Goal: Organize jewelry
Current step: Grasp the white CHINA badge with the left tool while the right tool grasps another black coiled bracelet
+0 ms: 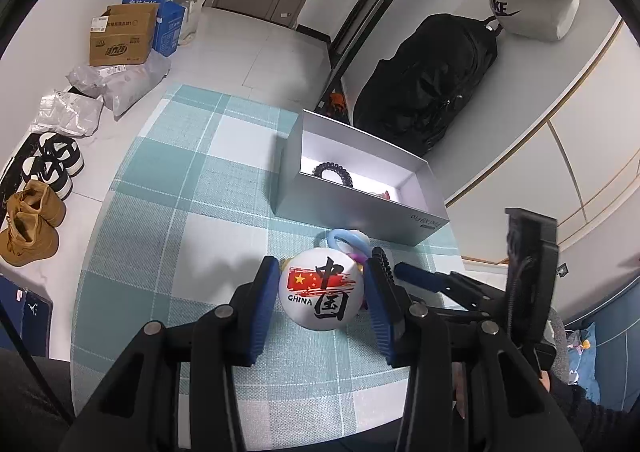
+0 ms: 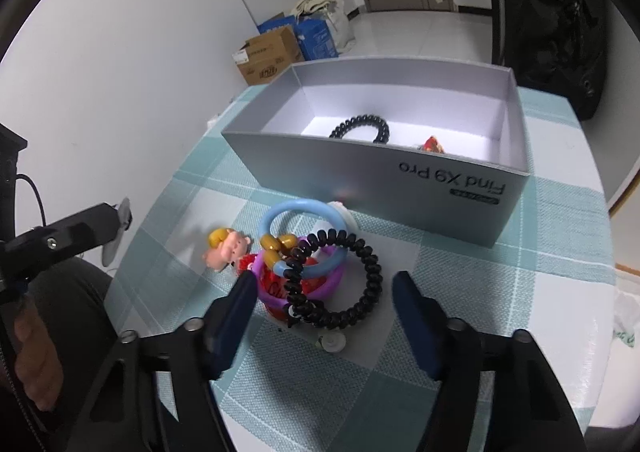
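1. Left wrist view: the left gripper point(image 1: 322, 294) has its two blue fingers point(image 1: 262, 288) on either side of a white ball point(image 1: 321, 294) printed with a red flag and the word CHINA; the left finger touches the ball, the right one lies close against it, so the gripper is closed on the ball; the ball rests on the checked tablecloth point(image 1: 172, 188).
2. Just behind the ball a light blue ring point(image 1: 340, 238) and a bit of a black spiral hair tie point(image 1: 382, 258) show; the right gripper point(image 1: 416, 276) comes in from the right beside them, but here I cannot tell how wide it stands.
3. Behind that stands an open grey box point(image 1: 332, 208); inside it lie another black spiral tie point(image 1: 334, 172) and a small pinkish piece, mostly hidden by the wall.
4. On the floor to the left are shoes point(image 1: 30, 220) and cardboard boxes point(image 1: 122, 36); a black backpack point(image 1: 432, 80) leans at the right.
5. Right wrist view: the right gripper point(image 2: 324, 292) is open; its fingers point(image 2: 414, 306) stand wide apart around the near part of a small pile on the cloth point(image 2: 460, 284), and I see no contact.
6. The pile holds the black spiral hair tie point(image 2: 356, 280), the light blue ring point(image 2: 302, 236) with amber beads point(image 2: 276, 246), a purple band point(image 2: 272, 292) and something red under them; a small pink figure point(image 2: 228, 248) lies just to the left.
7. The grey box point(image 2: 400, 180), lettered Find X9 Pro, stands behind the pile; the second black tie point(image 2: 364, 128) and a red piece point(image 2: 432, 144) are inside.
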Demonstrator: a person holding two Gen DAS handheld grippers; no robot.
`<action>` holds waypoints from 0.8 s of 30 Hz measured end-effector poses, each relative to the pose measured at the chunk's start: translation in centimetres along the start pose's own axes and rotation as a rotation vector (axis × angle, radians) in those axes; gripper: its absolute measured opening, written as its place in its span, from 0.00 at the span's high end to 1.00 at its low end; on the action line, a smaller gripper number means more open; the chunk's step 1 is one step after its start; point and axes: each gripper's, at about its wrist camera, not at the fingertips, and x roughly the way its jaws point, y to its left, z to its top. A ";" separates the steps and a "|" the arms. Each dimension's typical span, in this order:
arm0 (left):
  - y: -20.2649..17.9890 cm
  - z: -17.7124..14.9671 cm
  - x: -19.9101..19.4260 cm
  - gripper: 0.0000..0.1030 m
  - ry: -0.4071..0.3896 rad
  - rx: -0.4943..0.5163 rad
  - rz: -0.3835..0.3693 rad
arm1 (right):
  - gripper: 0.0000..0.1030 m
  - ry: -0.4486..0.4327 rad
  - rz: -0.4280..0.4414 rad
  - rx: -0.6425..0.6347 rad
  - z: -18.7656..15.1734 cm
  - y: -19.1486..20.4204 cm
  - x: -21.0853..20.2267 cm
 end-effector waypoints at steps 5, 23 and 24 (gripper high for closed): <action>0.1 0.0 -0.1 0.64 0.003 -0.004 -0.007 | 0.53 0.003 0.001 0.004 -0.3 -0.2 0.0; -0.3 0.1 0.8 0.64 0.028 -0.007 -0.014 | 0.75 -0.044 0.108 0.077 -0.6 -0.9 -2.4; -0.3 0.2 1.0 0.64 0.032 -0.011 -0.018 | 0.81 -0.043 0.117 0.079 -0.6 -0.9 -2.5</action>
